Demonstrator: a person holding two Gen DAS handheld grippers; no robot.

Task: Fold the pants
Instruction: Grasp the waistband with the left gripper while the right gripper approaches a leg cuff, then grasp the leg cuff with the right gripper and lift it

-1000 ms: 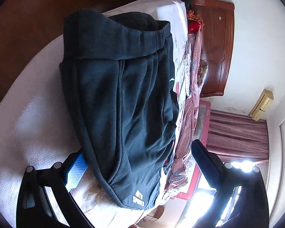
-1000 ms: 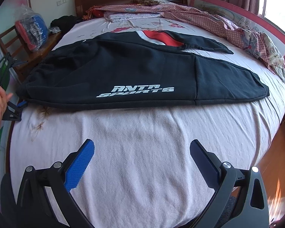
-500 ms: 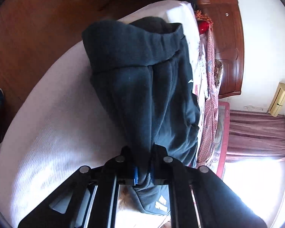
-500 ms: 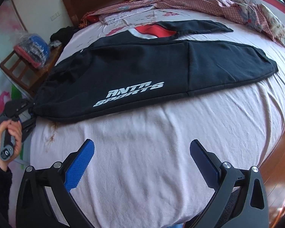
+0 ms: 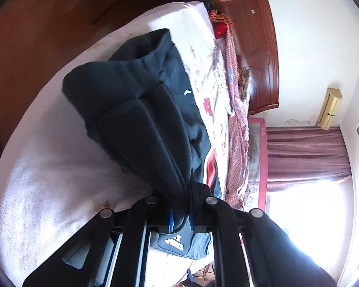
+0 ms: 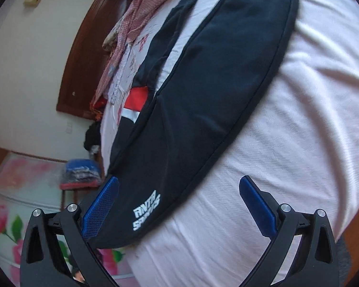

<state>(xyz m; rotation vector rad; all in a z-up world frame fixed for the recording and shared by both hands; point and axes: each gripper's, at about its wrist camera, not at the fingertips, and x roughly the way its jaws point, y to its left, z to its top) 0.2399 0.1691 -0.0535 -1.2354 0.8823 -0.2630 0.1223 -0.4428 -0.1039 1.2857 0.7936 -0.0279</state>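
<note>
Dark sweatpants lie along the pale bedsheet, waistband at the far end. My left gripper is shut on the pants' leg-cuff end and holds that fabric bunched and lifted off the bed. In the right wrist view the same pants stretch away, with white "ANTA SPORTS" lettering near me. My right gripper is open and empty, close over the lettered part, its left blue pad beside the pants' edge.
A second dark garment with a red and white patch lies behind the pants. A pink patterned blanket lies along the far side. A wooden headboard, a stool with a bag and the wooden floor surround the bed.
My left gripper shut on the leg end and has lifted it, bunching the pants. My right gripper has rolled and moved in close over the lettered part, still open.
</note>
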